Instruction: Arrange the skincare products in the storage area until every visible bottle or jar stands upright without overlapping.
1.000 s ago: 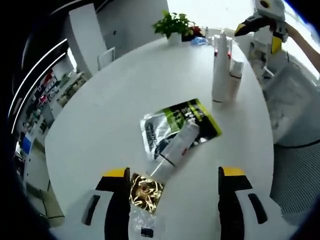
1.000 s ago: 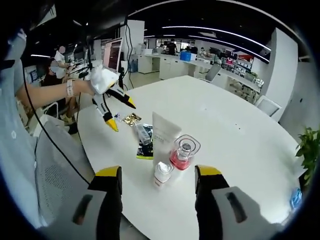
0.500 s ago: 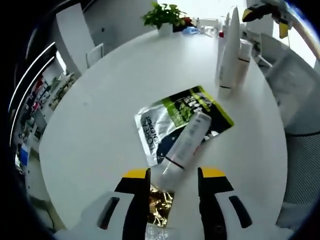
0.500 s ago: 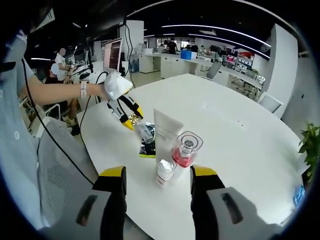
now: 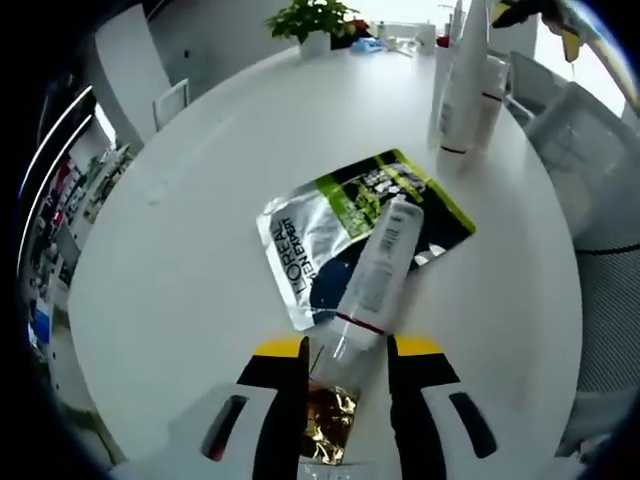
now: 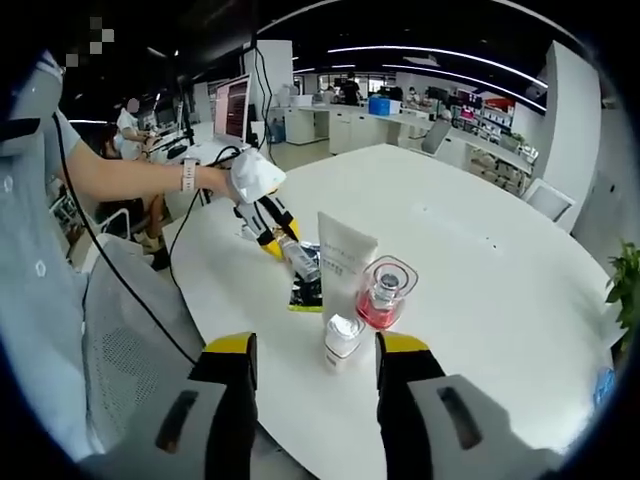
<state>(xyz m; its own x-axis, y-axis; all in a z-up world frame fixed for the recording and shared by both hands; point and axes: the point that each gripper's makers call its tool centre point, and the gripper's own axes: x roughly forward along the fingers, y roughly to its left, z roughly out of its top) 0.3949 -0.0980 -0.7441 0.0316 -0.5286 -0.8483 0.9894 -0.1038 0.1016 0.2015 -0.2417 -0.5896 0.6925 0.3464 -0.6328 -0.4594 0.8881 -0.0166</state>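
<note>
The left hand-held gripper (image 5: 345,360) is reaching down over the white round bench (image 5: 200,220), its yellow-tipped jaws sitting close on either side of the capped end of a lying clear bottle (image 5: 375,275). The jaws are looking nearly pressed against it, though I cannot tell whether they are actually gripping. The bottle is stretching away from the jaws, lying across a silver and green sachet (image 5: 340,225) that is resting flat on the bench. A crinkled gold foil packet (image 5: 325,425) is lying right between the jaws, nearer the camera than the bottle's end.

Farther ahead and to the right of this hand-held gripper, a tall white tube (image 5: 458,85) is standing upright with a smaller white bottle (image 5: 490,90) just beside it. A potted plant (image 5: 312,22) is sitting at the far edge of the bench.

The right hand-held gripper (image 6: 315,365) is hovering with its jaws apart (nothing is between them) just short of the standing group: a small white jar (image 6: 343,338) nearest, a pink bottle with a clear cap (image 6: 385,293) just beyond to the right, and the white tube (image 6: 342,262) behind. Beyond the tube, the other hand-held gripper (image 6: 270,232) is coming in from the left in a person's hand (image 6: 250,180), its tips at the lying bottle (image 6: 300,262).
</note>
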